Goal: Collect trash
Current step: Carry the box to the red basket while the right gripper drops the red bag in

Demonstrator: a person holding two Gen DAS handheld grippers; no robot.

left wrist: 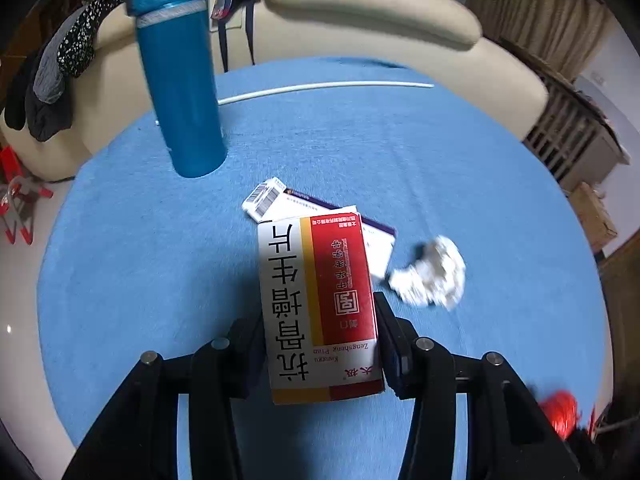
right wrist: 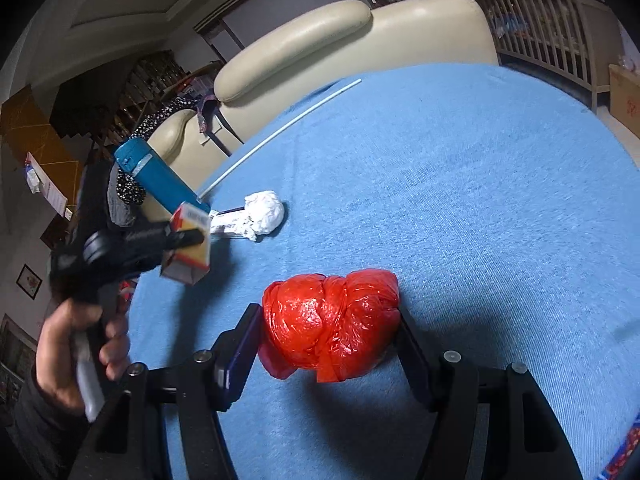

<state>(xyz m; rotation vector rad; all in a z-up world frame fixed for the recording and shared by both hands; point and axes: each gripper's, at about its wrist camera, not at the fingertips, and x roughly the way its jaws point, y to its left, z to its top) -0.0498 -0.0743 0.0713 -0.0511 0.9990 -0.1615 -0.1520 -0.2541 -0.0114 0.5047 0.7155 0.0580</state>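
The blue counter (right wrist: pixel 480 200) lies bare to the right and far side, while the upright blue bottle (left wrist: pixel 176 80), flat box (left wrist: pixel 280 204) and crumpled tissue (right wrist: pixel 266 210) crowd its left.

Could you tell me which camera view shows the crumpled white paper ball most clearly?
The right wrist view: the crumpled white paper ball sits sharp and unobstructed on the blue tablecloth. In the left wrist view the same ball appears larger but motion-blurred, just right of the red-and-white box.
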